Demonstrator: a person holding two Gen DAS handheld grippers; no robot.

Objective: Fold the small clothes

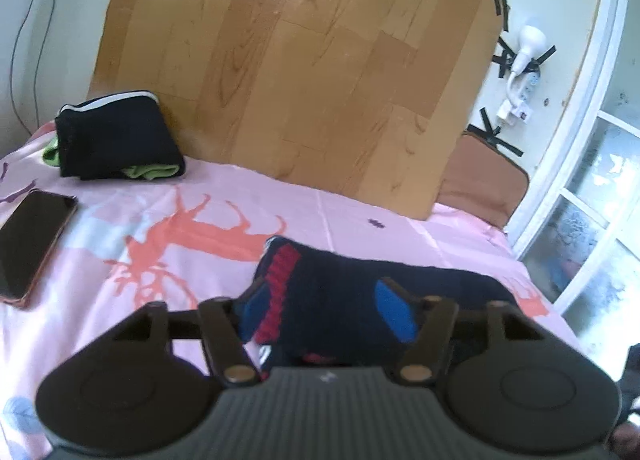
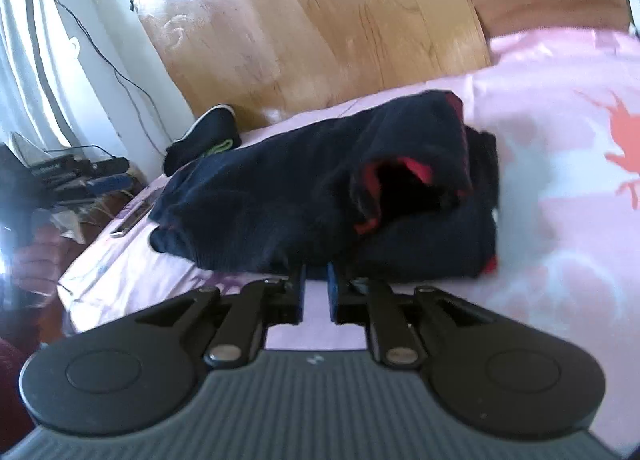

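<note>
A small dark navy garment with red trim (image 1: 344,292) lies bunched on the pink bedsheet (image 1: 120,228). My left gripper (image 1: 324,312) is open, its blue pads (image 1: 394,316) straddling the garment's near edge. In the right wrist view the same garment (image 2: 320,188) lies in a heap with a red-lined opening facing me. My right gripper (image 2: 316,284) has its jaws close together at the garment's near edge, pinching the dark fabric. A folded black garment with green under it (image 1: 116,136) sits at the far left by the headboard; it also shows in the right wrist view (image 2: 208,136).
A black phone (image 1: 28,244) lies on the sheet at the left. A wooden headboard (image 1: 300,72) stands behind the bed. A brown pillow (image 1: 484,184) sits at the right, by a window. Cables and black devices (image 2: 76,176) lie beside the bed.
</note>
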